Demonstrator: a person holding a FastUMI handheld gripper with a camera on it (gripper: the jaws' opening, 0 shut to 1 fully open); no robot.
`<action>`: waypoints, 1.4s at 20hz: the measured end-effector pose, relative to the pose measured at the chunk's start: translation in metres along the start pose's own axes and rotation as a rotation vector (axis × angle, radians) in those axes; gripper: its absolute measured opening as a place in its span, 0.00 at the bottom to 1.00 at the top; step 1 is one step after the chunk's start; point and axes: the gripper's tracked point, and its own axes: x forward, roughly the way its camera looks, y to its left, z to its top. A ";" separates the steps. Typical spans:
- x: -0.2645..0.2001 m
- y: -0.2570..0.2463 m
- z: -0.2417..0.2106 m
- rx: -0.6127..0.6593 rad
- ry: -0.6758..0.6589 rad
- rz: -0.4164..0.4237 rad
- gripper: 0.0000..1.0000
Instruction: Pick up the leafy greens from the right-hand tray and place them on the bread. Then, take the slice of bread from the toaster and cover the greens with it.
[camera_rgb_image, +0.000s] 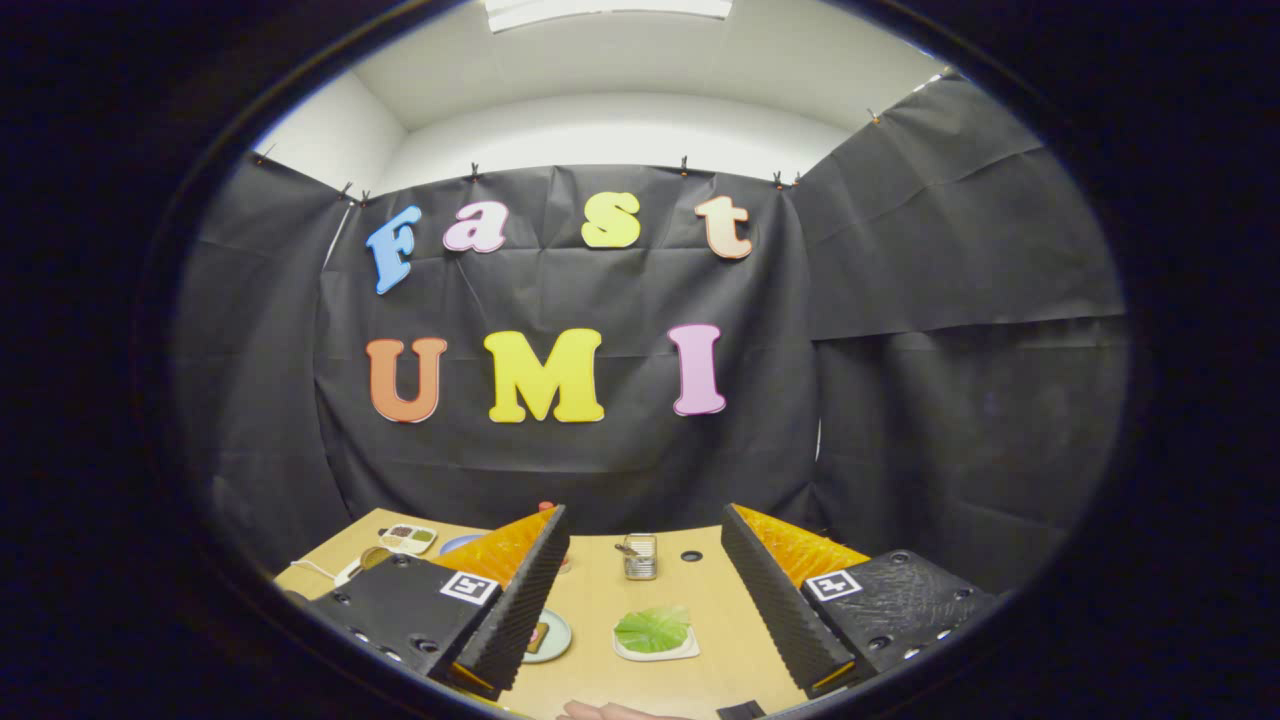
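Note:
The leafy greens (652, 629) lie on a small white tray (684, 651) on the wooden table (600, 590), low between my two fingers and closer to the right one. To its left sits a pale round plate (556, 634) with a slice of bread (539, 637) on it, partly hidden behind my left finger (520, 600). A metal toaster (640, 556) stands farther back, between the fingers. My gripper (645, 600) is open and held well above the table, with nothing between the fingers.
A white compartment dish (408, 539) with food stands at the far left of the table, and a blue plate (460, 543) peeks out beside the left finger. A dark round hole (691, 555) marks the tabletop right of the toaster. A person's hand (610, 711) shows at the near edge.

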 end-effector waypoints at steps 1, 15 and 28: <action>0.002 -0.005 -0.002 0.001 0.003 -0.007 0.95; 0.044 -0.012 -0.062 -0.031 0.120 -0.018 0.96; 0.197 -0.075 -0.266 -0.079 0.506 0.045 0.96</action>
